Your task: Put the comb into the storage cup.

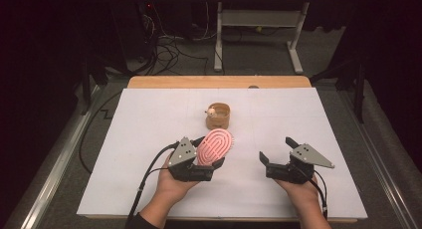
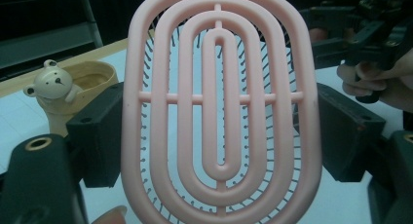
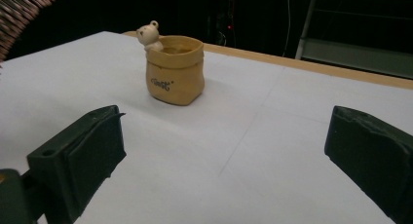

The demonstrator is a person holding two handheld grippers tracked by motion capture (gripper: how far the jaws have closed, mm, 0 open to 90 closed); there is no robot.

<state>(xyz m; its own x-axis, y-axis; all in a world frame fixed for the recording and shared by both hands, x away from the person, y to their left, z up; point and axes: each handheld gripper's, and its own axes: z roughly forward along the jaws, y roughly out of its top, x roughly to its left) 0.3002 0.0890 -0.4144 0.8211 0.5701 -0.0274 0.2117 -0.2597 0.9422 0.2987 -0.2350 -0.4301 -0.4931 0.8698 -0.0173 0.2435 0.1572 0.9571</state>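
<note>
At the left of the white table (image 1: 149,189), the left gripper (image 1: 204,165) pinched a pink oval plastic hairbrush (image 1: 215,146) between its 2 black jaws, holding it clear of the surface with the head tilted toward the table's far side. In the left gripper view, the brush (image 2: 219,107) showed a vented back of nested oval ribs joined by a crossbar, thin dark bristles visible through the gaps, each jaw pressed against 1 side of the frame. Just beyond it, mid-table, stood a small tan sack-shaped pot (image 1: 218,116) with a cream bear figure (image 1: 211,111) perched on its rim, open and apparently empty. At the right, the right gripper (image 1: 276,150) was spread wide and held nothing. The pick-up looked complete; carrying the brush to the pot, if that was the aim, remained to be done.
</note>
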